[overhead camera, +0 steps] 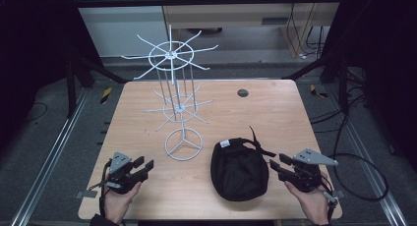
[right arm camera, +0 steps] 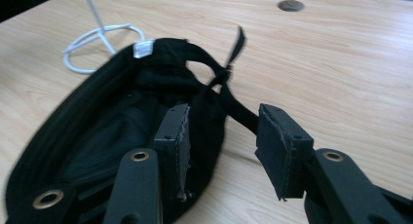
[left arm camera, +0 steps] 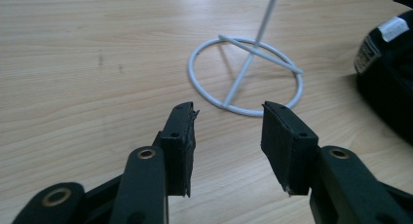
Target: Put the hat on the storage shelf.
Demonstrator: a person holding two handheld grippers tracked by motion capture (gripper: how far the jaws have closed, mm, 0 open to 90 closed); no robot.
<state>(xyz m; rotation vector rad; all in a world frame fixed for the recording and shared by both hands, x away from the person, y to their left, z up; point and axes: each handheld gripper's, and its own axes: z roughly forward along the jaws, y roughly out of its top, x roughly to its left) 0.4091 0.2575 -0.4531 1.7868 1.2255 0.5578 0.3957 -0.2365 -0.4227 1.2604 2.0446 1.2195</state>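
Black cap (overhead camera: 239,168) lies upside down, it seems, on the surface (overhead camera: 275,113) just beside the released right claw (overhead camera: 274,166), while the released left claw (overhead camera: 145,165) rests well apart near the wire stand (overhead camera: 183,143).

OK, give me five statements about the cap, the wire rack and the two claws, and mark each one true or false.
1. The black cap lies upside down on the table, with its inside facing up. True.
2. The white wire rack lies tipped over on its side. False: it stands upright on its ring base.
3. The right claw is shut on the cap's strap. False: its jaws stand open and hold nothing, close beside the cap.
4. The left claw is open and holds nothing. True.
5. The cap hangs from one of the rack's hooks. False: it lies on the table to the right of the rack's base.
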